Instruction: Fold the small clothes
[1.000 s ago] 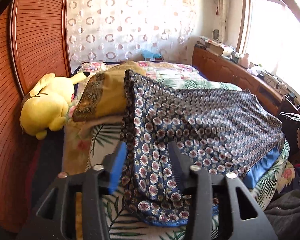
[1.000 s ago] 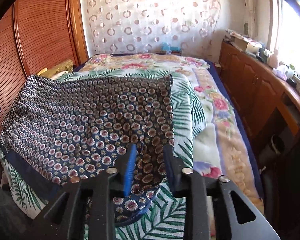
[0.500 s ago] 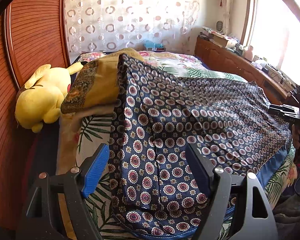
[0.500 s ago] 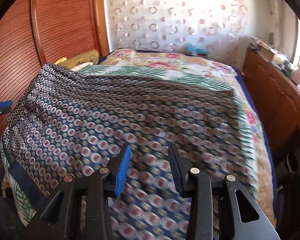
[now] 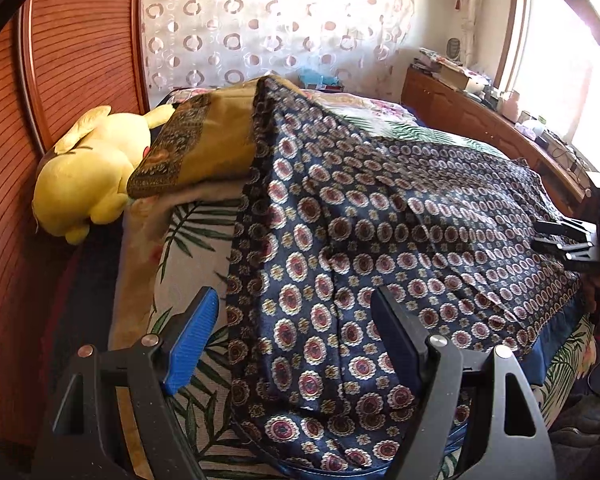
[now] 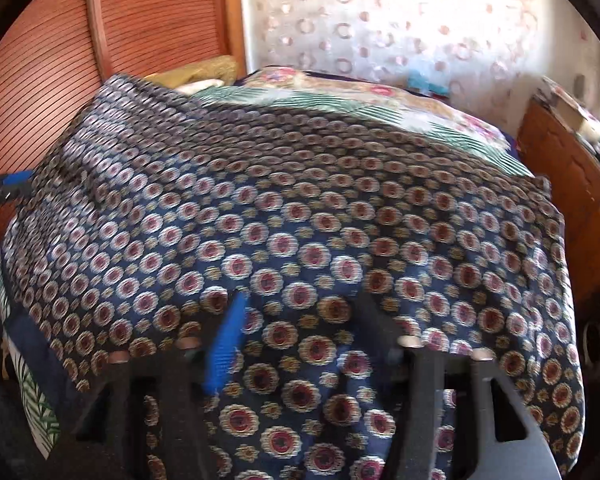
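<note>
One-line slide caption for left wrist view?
Open left gripper over patterned navy garment spread on bed, beside yellow plush.

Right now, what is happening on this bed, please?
A person with a gripper in each hand is laying out a patterned blue cloth on the bed for folding. The left gripper and the right gripper are both open over its near edge, holding nothing. The cloth lies spread, one corner resting on a pillow.
</note>
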`<action>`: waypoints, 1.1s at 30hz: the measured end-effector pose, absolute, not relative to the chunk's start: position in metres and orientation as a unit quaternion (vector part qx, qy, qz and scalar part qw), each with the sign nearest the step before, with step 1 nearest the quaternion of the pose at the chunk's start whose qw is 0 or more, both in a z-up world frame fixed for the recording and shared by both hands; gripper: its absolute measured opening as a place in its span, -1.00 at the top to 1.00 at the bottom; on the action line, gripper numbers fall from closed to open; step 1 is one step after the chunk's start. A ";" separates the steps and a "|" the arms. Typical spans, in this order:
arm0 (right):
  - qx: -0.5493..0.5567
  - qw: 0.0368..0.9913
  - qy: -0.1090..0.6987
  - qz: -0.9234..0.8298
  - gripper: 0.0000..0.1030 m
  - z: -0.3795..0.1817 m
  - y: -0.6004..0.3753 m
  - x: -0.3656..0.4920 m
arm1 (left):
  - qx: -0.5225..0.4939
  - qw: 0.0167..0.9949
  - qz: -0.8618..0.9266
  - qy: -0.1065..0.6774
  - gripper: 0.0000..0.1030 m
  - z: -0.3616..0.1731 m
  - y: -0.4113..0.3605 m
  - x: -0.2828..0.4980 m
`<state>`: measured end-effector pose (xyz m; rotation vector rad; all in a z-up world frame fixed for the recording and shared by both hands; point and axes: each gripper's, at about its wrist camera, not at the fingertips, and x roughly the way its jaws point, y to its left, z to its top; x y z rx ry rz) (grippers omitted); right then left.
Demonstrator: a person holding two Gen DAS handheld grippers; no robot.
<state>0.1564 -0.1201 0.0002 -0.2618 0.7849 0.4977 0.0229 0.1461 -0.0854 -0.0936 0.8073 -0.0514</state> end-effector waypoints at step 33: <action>-0.123 0.885 0.383 0.236 -0.68 -0.005 -0.118 0.159 | -0.083 0.913 -0.023 0.399 0.17 -0.110 0.153 -0.010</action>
